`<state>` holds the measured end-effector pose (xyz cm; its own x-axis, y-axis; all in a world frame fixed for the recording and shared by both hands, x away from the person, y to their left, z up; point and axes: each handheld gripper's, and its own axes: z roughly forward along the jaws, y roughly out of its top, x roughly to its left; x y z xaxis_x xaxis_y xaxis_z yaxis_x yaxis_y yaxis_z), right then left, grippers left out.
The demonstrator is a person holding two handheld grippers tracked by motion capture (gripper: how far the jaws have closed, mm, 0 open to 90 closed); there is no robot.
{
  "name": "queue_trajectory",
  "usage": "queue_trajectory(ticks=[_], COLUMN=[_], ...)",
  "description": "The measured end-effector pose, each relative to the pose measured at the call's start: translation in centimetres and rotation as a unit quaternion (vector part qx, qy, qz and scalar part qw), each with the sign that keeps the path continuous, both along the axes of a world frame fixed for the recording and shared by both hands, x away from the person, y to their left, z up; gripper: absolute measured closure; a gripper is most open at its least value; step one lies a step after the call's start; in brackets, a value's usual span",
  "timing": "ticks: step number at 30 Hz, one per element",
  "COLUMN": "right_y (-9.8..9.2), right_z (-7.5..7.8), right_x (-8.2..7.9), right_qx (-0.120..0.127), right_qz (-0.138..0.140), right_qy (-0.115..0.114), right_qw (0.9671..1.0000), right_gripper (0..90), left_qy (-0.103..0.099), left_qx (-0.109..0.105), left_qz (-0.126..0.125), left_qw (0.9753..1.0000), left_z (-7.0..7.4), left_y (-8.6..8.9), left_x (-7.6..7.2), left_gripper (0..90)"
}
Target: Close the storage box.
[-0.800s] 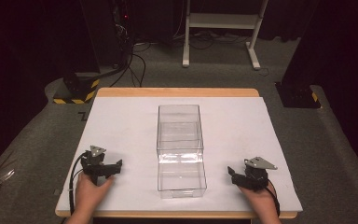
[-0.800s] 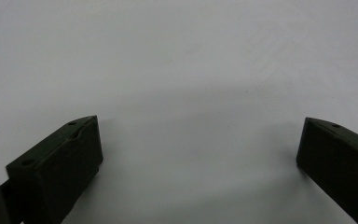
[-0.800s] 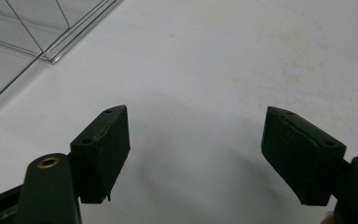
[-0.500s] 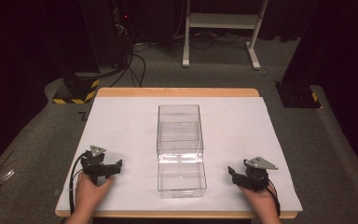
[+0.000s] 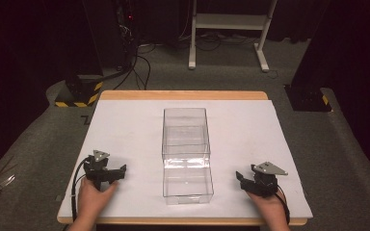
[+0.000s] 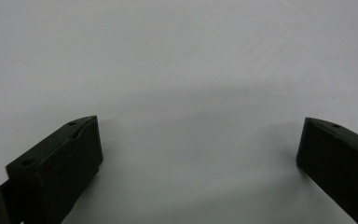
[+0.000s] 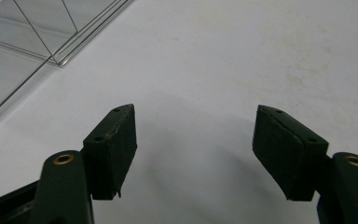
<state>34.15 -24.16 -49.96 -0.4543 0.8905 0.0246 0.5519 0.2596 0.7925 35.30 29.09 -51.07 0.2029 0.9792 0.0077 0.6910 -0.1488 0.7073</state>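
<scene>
A clear plastic box (image 5: 186,154), long and rectangular, stands in the middle of the white table (image 5: 125,130); its corner edge (image 7: 37,37) reaches into the upper left of the right gripper view. To the box's left, near the front edge, my left gripper (image 5: 118,172) rests on the sheet, held by a hand, jaws wide apart over bare white surface (image 6: 200,140). To the box's right my right gripper (image 5: 240,179) rests the same way, open (image 7: 193,140), nothing between its jaws. Both sit apart from the box.
The table has a wooden rim (image 5: 183,95) at the back. Dark floor surrounds it, with a yellow-black striped base (image 5: 77,96) at back left, cables (image 5: 139,62) and a white stand (image 5: 231,29) behind. A black block (image 5: 308,98) sits at the right.
</scene>
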Motion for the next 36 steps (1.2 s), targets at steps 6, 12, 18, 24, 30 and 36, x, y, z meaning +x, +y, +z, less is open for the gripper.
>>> queue_trajectory(ticks=[6, 12, 18, 24, 30, 36], right_y=[0.0, 0.2, 0.2, 0.4, 0.7, 0.7], right_z=[0.1, 0.2, 0.5, 0.9, 1.4, 1.8], right_x=[0.0, -0.2, -0.5, -0.6, -0.9, -1.0], right_qx=[0.004, -0.005, -0.007, -0.011, -0.010, -0.007], right_qz=[0.009, 0.015, 0.015, 0.015, 0.015, 0.015], right_qy=[0.001, -0.005, -0.009, -0.017, -0.018, -0.022], right_qw=[1.0000, 0.9999, 0.9998, 0.9997, 0.9997, 0.9996], right_gripper=[33.2, 33.4, 29.9, 25.4, 23.6, 22.8], left_qy=[0.000, 0.000, 0.001, 0.000, 0.000, 0.000], left_qx=[0.000, 0.000, 0.000, 0.000, 0.000, 0.000], left_qz=[0.000, 0.000, -0.001, 0.000, 0.000, 0.000], left_qw=[1.0000, 1.0000, 1.0000, 1.0000, 1.0000, 1.0000], left_z=[0.0, 0.0, 0.0, 0.0, 0.0, 0.0], left_y=[0.0, 0.0, 0.0, 0.0, 0.0, 0.0], left_x=[0.0, 0.0, 0.0, 0.0, 0.0, 0.0], left_gripper=[0.5, 0.5, 0.5, 0.5, 0.5, 0.4])
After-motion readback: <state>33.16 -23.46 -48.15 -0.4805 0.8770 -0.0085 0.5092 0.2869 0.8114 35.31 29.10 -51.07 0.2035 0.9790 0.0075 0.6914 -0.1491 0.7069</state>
